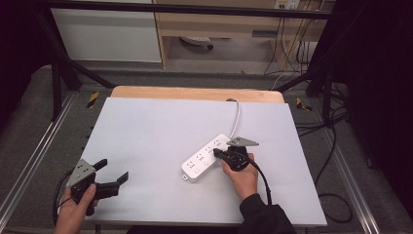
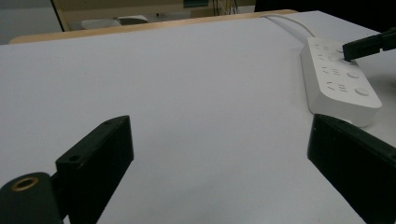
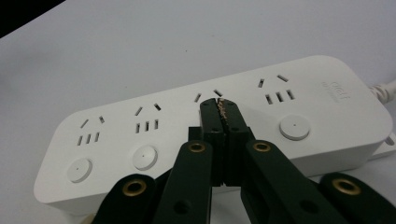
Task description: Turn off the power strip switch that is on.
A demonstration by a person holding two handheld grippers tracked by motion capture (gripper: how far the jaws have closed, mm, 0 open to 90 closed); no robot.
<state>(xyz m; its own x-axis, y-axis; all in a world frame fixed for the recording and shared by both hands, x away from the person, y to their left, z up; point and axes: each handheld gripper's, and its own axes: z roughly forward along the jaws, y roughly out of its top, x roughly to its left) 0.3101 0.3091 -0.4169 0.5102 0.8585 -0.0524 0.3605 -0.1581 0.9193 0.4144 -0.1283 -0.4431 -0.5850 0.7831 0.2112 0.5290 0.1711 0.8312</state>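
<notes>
**Right jaws closed, tip down on the power strip; left jaws open and idle.**

We see the white plastic four-outlet power strip (image 1: 207,157) lying right of centre on the white table sheet (image 1: 146,141), its long axis running diagonally from near-left to far-right, its white cord (image 1: 237,117) leading off the far edge. Our right gripper (image 1: 217,152) is the nearer tool: its jaws are pressed together, empty, with the tip over the third outlet, where a round button (image 3: 294,127) marks the neighbouring outlet; we cannot tell whether it touches. Our left gripper (image 1: 113,171) sits well apart at the near-left, jaws spread wide. Nothing stands between either tool and the strip.
</notes>
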